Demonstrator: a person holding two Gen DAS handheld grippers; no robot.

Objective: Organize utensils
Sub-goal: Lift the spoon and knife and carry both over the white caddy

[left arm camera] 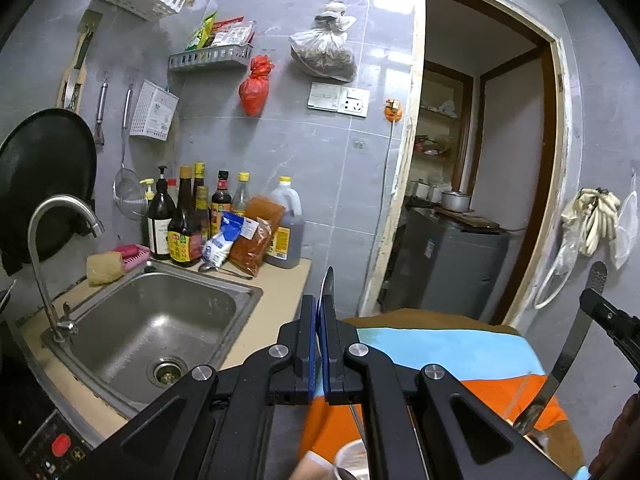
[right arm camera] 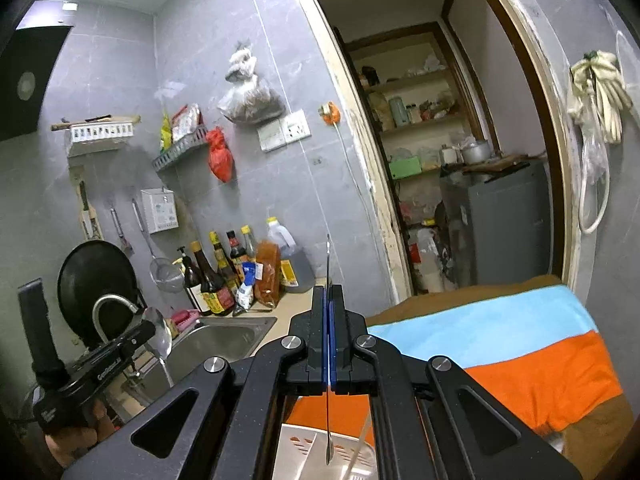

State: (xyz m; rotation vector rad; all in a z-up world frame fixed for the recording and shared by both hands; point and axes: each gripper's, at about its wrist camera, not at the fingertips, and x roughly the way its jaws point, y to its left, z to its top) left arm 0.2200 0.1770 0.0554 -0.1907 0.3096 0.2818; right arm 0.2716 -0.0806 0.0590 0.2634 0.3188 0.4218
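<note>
My left gripper (left arm camera: 319,300) is shut on a steel spoon (left arm camera: 329,282), which I see edge-on here, sticking up past the fingertips. The right wrist view shows that spoon's bowl (right arm camera: 158,330) upright above the left gripper (right arm camera: 136,338), at the left over the sink's edge. My right gripper (right arm camera: 328,289) is shut on a long flat steel utensil (right arm camera: 328,258), also edge-on, its lower end hanging over a white slotted basket (right arm camera: 298,452). In the left wrist view the flat utensil (left arm camera: 576,344) slants up through the right gripper (left arm camera: 600,312) at the far right.
A cloth striped brown, blue and orange (right arm camera: 500,344) covers the surface below both grippers. To the left lie a steel sink (left arm camera: 160,320) with a faucet (left arm camera: 52,216), sauce bottles (left arm camera: 188,220) and a black pan (left arm camera: 44,168). An open doorway (left arm camera: 480,160) stands ahead.
</note>
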